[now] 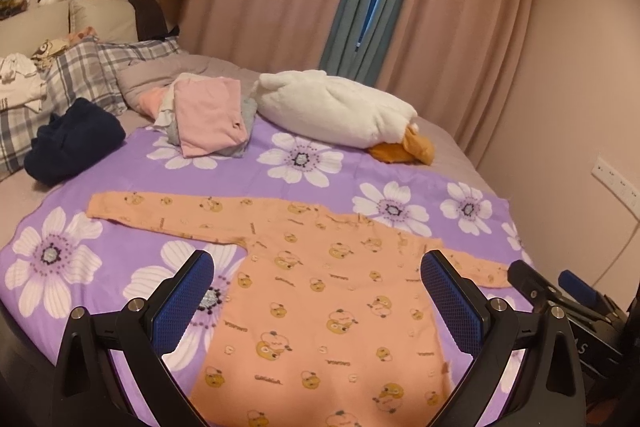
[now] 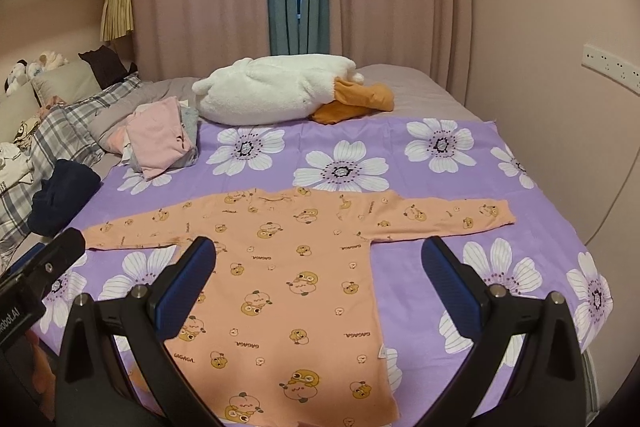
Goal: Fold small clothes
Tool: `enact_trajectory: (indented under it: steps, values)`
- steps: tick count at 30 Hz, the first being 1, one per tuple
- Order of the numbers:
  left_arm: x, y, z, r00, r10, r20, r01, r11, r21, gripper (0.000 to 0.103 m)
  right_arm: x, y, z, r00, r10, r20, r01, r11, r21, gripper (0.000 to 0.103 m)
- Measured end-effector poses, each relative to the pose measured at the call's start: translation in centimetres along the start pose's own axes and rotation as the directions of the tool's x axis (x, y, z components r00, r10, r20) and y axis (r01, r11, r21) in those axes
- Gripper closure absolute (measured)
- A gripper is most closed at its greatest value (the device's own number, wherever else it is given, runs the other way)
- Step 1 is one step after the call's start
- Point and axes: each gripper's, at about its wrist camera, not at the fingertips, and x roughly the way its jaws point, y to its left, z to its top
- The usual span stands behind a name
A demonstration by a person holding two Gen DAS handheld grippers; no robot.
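Observation:
An orange long-sleeved child's top [image 1: 320, 291] [image 2: 288, 267] with a cartoon print lies flat on the purple flowered sheet [image 1: 64, 259] [image 2: 500, 267], both sleeves spread out sideways. My left gripper [image 1: 318, 263] hovers open above the top's body, nothing between its blue pads. My right gripper [image 2: 320, 251] is likewise open, above the top's right half, holding nothing. In the left wrist view the right gripper [image 1: 568, 291] shows at the right edge, near the right sleeve's cuff. The left gripper's body [image 2: 44, 267] shows at the left edge of the right wrist view.
A pile of folded pink and grey clothes [image 1: 208, 115] [image 2: 164, 139] sits at the far edge of the sheet. Beside it lies a white plush duck [image 1: 340, 111] [image 2: 280, 91]. A dark blue garment [image 1: 72, 143] [image 2: 60, 195] and plaid pillows [image 1: 80, 75] are at the left. A wall [image 2: 560, 107] runs along the right.

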Motion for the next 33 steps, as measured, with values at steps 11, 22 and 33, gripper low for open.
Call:
enact_trajectory:
  steps: [11, 22, 33]
  values:
    - [0.39, 0.24, -0.16, 0.999, 0.035, -0.036, -0.035, 0.999, 0.011, 0.001, 0.26, 0.08, -0.09, 1.0, -0.023, -0.007, 0.023, 1.0, -0.017, 0.0]
    - [0.64, 0.52, -0.34, 0.999, 0.023, -0.045, -0.024, 1.0, -0.011, 0.001, 0.4, 0.17, -0.18, 0.999, -0.049, -0.013, 0.049, 0.999, -0.022, 0.0]
    - [0.53, 0.47, -0.63, 0.998, 0.03, -0.049, -0.03, 1.0, 0.008, 0.001, 0.64, 0.32, -0.27, 0.998, -0.063, -0.021, 0.062, 0.997, -0.046, 0.0]
